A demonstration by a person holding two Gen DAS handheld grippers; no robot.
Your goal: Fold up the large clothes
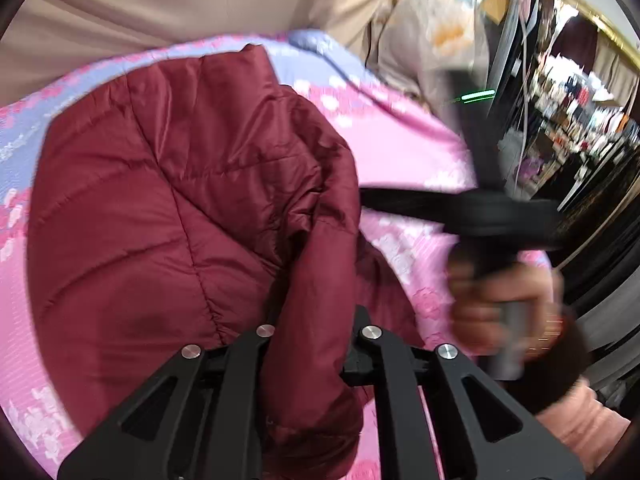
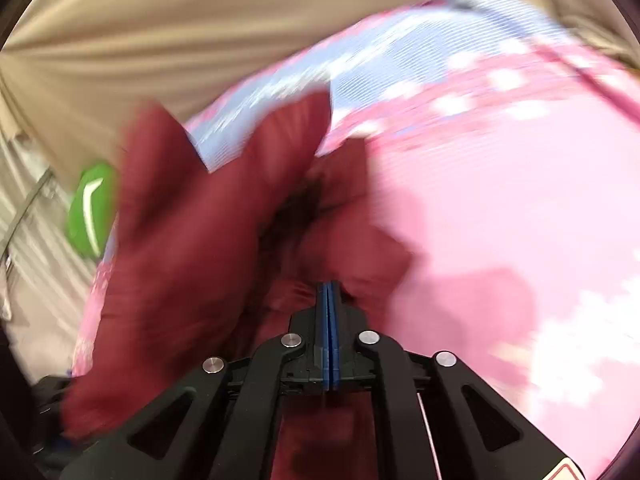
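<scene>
A dark red quilted jacket lies on a pink and blue flowered bedspread. My left gripper is shut on a thick bunched fold of the jacket, which hides its fingertips. To the right in the left wrist view, a hand holds my right gripper, whose tips reach the jacket's right edge. The right wrist view is blurred. There the blue pads of my right gripper stand almost together, with their tips nipped into the jacket, which also lies beneath them.
A beige curtain hangs behind the bed. A green object sits off the bed's left edge. Crowded shelves and hanging cables stand at the far right. Bare bedspread stretches to the right of the jacket.
</scene>
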